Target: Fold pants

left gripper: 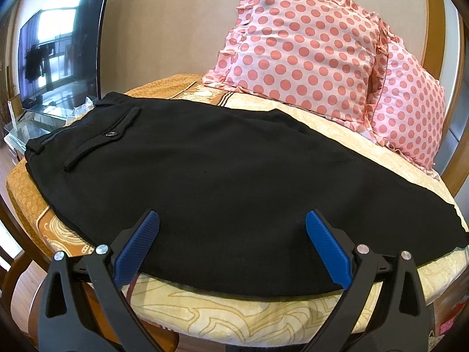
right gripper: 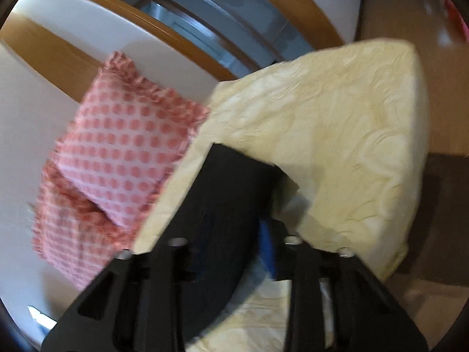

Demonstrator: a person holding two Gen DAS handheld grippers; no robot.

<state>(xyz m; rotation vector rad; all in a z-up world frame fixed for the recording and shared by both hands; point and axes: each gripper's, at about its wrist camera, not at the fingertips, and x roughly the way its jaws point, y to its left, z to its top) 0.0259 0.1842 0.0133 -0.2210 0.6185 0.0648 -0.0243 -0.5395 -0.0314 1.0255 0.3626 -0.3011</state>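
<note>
Black pants (left gripper: pixel 222 170) lie flat across the bed, waistband and buttoned back pocket (left gripper: pixel 111 135) at the left, legs running right. My left gripper (left gripper: pixel 233 220) is open, its blue fingers (left gripper: pixel 137 249) spread over the near edge of the pants. In the blurred right wrist view, the leg end of the pants (right gripper: pixel 231 205) lies between the jaws of my right gripper (right gripper: pixel 234 234). One blue finger (right gripper: pixel 268 246) shows beside the cloth, the other is hidden. I cannot tell whether it grips.
The bed has a yellow patterned cover (left gripper: pixel 234 316) and shows in the right wrist view (right gripper: pixel 337 135). Pink polka-dot pillows (left gripper: pixel 307 58) lean at its far side, also in the right wrist view (right gripper: pixel 117 152). A TV (left gripper: pixel 61 52) stands at the left.
</note>
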